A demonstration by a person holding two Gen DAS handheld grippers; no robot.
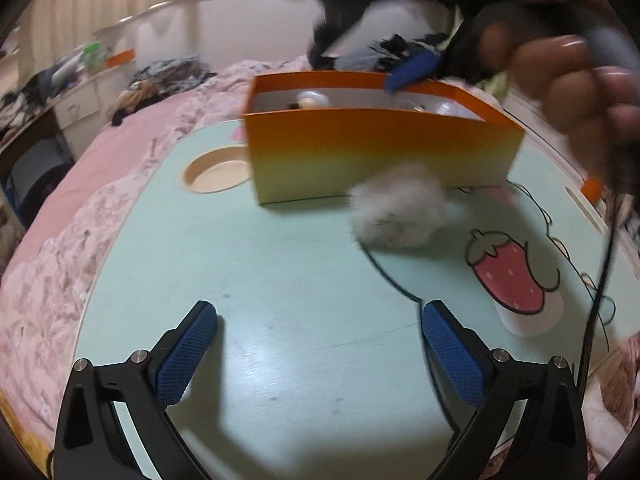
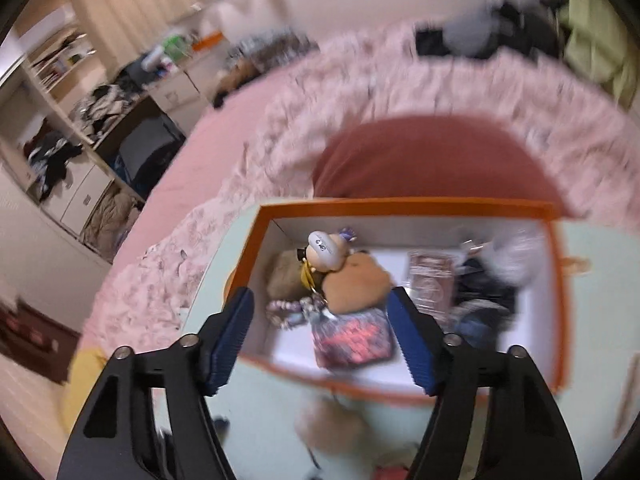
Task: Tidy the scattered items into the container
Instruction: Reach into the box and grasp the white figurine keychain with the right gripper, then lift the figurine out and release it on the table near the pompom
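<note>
An orange box point(image 1: 380, 152) stands on the pale green table point(image 1: 280, 280). A fluffy grey-white pompom point(image 1: 404, 208) lies on the table just in front of the box. My left gripper point(image 1: 320, 310) is open low over the table, short of the pompom, with nothing between its fingers. My right gripper point(image 2: 320, 296) hovers above the box point(image 2: 400, 205), jaws apart and empty. Inside the box lie a small capped figure point(image 2: 326, 250), a brown plush point(image 2: 356, 284), a bead bracelet point(image 2: 286, 312) and a dark red packet point(image 2: 352, 340). A blue finger point(image 1: 412, 70) of the right gripper shows over the box's far rim.
The table has a round cup hole point(image 1: 218, 174) left of the box and a strawberry picture point(image 1: 508, 272) at the right. A person's hand point(image 1: 560, 72) and a black cable point(image 1: 600, 280) hang at the right. Pink bedding point(image 1: 80, 200) surrounds the table. Cluttered shelves point(image 2: 80, 120) stand far left.
</note>
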